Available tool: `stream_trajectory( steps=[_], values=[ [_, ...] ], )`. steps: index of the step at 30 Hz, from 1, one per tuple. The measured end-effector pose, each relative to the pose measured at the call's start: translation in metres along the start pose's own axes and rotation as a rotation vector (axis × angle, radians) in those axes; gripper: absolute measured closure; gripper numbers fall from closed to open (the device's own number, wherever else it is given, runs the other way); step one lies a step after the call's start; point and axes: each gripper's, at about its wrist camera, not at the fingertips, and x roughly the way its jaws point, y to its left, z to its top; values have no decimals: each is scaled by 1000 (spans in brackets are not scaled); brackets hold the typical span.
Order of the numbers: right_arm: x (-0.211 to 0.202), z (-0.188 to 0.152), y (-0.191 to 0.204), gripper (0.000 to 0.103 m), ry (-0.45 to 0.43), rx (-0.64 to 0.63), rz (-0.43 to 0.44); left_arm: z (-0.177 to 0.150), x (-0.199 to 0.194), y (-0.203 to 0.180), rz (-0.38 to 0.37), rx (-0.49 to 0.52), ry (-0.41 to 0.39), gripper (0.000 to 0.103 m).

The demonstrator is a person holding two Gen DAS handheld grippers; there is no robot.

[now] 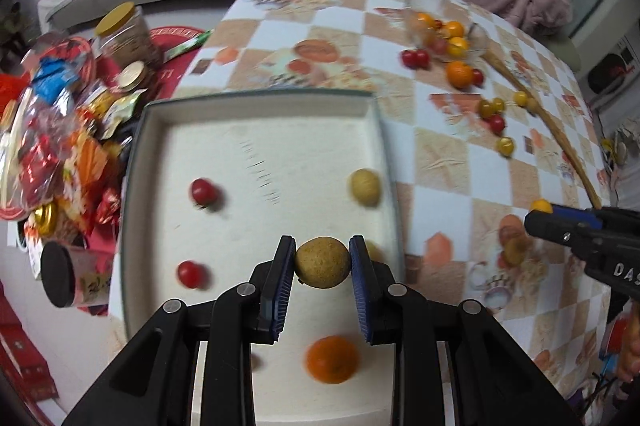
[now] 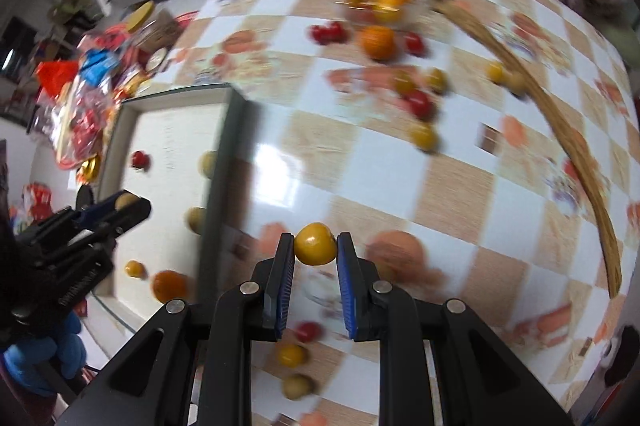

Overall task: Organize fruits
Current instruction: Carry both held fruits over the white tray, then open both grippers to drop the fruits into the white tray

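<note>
Left gripper (image 1: 322, 262), pointing steeply down, is clamping a tan longan (image 1: 322, 263) between its blue pads above the tray (image 1: 256, 98). In the tray, two red tomatoes (image 1: 203, 191) are lying at 9 o'clock of the gripper, a second longan (image 1: 365, 187) at 1 o'clock, an orange (image 1: 332, 359) at 6 o'clock. Right gripper (image 2: 315, 245) is pinching a yellow tomato (image 2: 315, 244) above the checkered tablecloth (image 2: 360, 166), with the tray at its 9 o'clock. Loose fruit is lying scattered at its 12 o'clock, near a glass bowl (image 1: 478, 44) holding more fruit. A curved wooden stick (image 2: 576, 146) is running along the cloth at 2 o'clock. Both views are blurred.
</note>
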Motion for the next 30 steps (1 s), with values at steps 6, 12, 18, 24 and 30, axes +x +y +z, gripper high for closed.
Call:
stream_trajectory(
  steps=[6, 12, 18, 24, 30],
  values=[
    [21, 26, 52, 80, 18, -70, 33, -12, 17, 31, 22, -41, 30, 74],
    [49, 51, 91, 80, 45, -128, 41, -16, 26, 41, 40, -35, 26, 74],
    [75, 71, 114, 80, 67, -160, 37, -17, 35, 40, 53, -4, 29, 74],
    [101, 82, 125, 79, 101, -181, 9, -23, 39, 35, 67, 30, 40, 73],
    [115, 80, 130, 77, 133, -214, -18, -27, 43, 37, 81, 29, 68, 65]
  ],
)
